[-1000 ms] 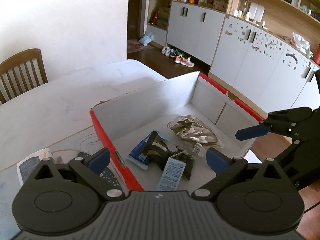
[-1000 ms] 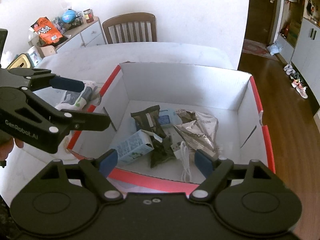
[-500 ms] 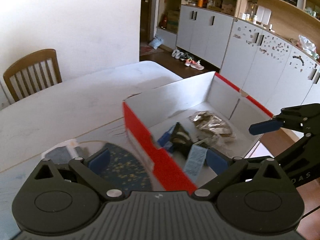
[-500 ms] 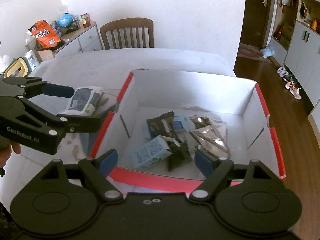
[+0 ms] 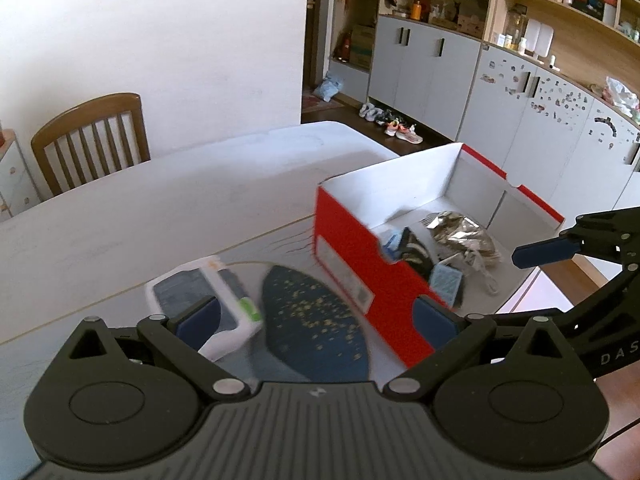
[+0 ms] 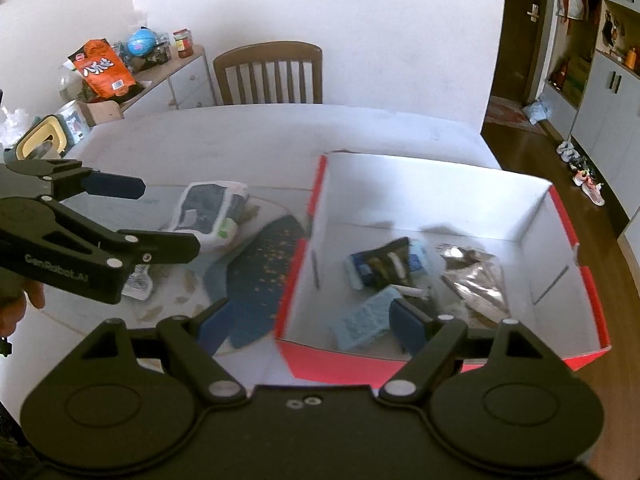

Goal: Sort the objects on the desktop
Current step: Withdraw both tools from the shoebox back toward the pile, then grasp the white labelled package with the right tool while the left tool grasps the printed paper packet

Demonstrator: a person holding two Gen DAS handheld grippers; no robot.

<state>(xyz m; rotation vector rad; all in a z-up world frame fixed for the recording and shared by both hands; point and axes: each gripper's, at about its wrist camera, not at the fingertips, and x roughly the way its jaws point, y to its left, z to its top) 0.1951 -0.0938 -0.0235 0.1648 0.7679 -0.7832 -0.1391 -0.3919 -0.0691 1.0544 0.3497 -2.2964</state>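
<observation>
Our left tongs (image 5: 316, 316) stand spread wide with nothing between them, low over the worktop (image 5: 168, 216). Between their pads lies a dark blue speckled pouch (image 5: 316, 320), flat on the worktop, its long axis running away from us and leaning slightly toward the box. Just left of it, partly behind the left pad, lies a white tissue pack (image 5: 200, 296), its long axis also running away from us; pouch and pack lie just beside each other, though blur hides whether they touch.

Our right tongs (image 6: 312, 324) are likewise spread and hold nothing, hovering over the near wall of the red box (image 6: 440, 364). In that view the pouch (image 6: 260, 280) sits by the left pad, just outside the box's left wall, with the pack (image 6: 208, 212) beyond it.

Farther on, the box (image 5: 352, 256) stands open on the worktop to the right of the pouch. Inside it we see a pale blue packet (image 6: 360, 316), a dark wrapper (image 6: 384, 264) and a crinkled silver bag (image 6: 476, 280), heaped together.

Behind the worktop stands a chair (image 5: 92, 136).
</observation>
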